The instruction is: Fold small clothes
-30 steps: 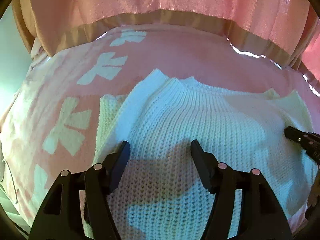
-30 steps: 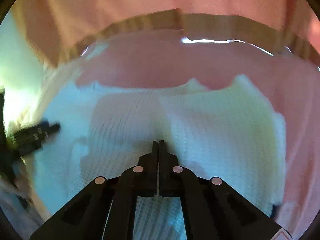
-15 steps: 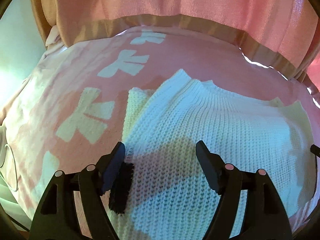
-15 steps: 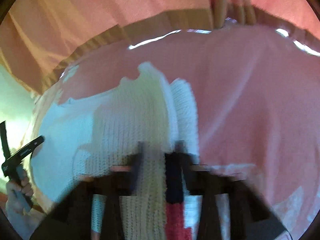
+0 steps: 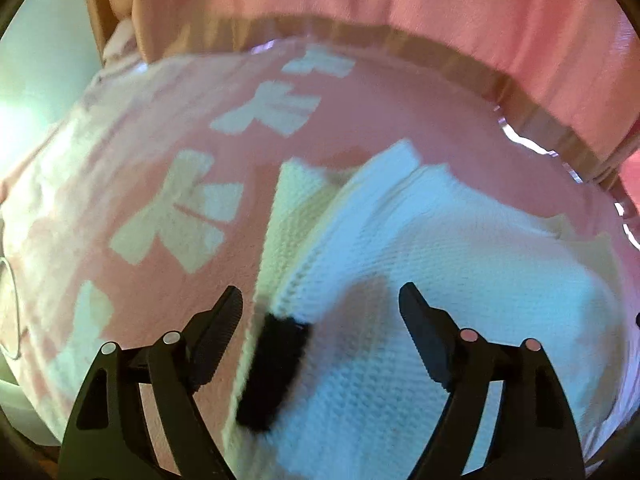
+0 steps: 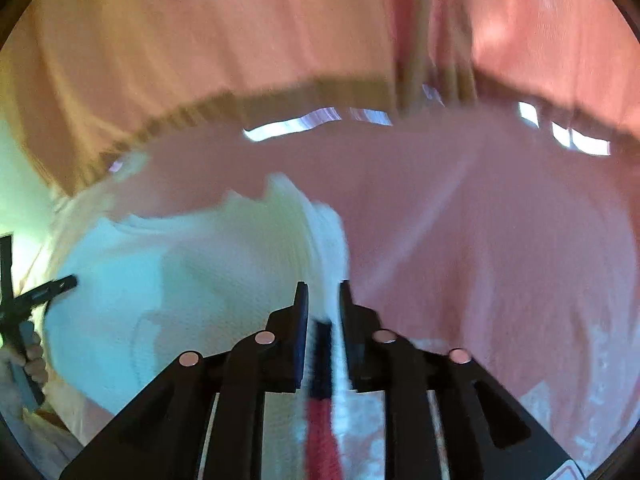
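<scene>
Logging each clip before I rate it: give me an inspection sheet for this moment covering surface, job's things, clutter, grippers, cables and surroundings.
Surface: pink blanket with pale bow-like motifs, covering the work area.
Job's things: white knit sweater lying on the blanket, its left edge folded over; a dark trim patch shows near that edge.
Clutter: nothing seen.
Grippers: left gripper open, over the sweater's left side; right gripper nearly closed on the sweater's right edge, knit between the fingers.
Cables: thin white cord at the blanket's far left edge.
Surroundings: pink curtain with a tan band behind the surface; frames motion-blurred.
</scene>
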The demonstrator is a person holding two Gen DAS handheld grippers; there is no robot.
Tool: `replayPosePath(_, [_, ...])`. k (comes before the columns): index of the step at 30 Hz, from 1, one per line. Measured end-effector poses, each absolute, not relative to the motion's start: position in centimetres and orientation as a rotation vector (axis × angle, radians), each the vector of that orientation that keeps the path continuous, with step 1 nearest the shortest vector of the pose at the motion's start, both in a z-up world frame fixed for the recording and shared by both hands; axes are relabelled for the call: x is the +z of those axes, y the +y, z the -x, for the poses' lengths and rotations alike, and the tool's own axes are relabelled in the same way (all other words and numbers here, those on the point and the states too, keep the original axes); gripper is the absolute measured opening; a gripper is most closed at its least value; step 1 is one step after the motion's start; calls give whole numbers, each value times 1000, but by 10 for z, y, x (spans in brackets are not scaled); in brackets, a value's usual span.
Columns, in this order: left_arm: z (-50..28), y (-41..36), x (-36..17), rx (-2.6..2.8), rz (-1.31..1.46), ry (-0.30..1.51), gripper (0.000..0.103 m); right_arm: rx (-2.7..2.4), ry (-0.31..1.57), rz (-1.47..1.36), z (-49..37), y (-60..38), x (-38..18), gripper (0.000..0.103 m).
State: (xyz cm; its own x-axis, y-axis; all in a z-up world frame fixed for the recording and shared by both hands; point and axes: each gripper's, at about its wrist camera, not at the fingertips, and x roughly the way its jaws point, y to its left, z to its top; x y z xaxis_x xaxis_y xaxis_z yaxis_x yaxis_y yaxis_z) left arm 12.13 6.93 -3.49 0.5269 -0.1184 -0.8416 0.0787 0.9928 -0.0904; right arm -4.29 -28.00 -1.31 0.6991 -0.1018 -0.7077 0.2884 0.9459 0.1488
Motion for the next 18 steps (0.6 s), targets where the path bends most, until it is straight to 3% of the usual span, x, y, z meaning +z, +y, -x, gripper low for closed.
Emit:
replayPosePath(5, [-119, 30, -10, -190, -11, 928, 79, -68, 804, -279, 8, -255, -23, 19])
replayPosePath(11, [-154, -12, -53, -147, -88, 1032, 80, 68, 906, -182, -51, -197, -57, 19])
replayPosePath(13, [-159, -20, -61, -99, -132, 995, 87, 30, 939, -107, -63, -188, -71, 15])
replayPosePath(15, [-164, -25, -63, -73, -155, 991, 87, 4, 925, -126, -71, -194, -72, 10])
replayPosePath(18, [-170, -23, -62, -60, -129, 1008, 87, 4, 865, -186, -72, -202, -56, 12])
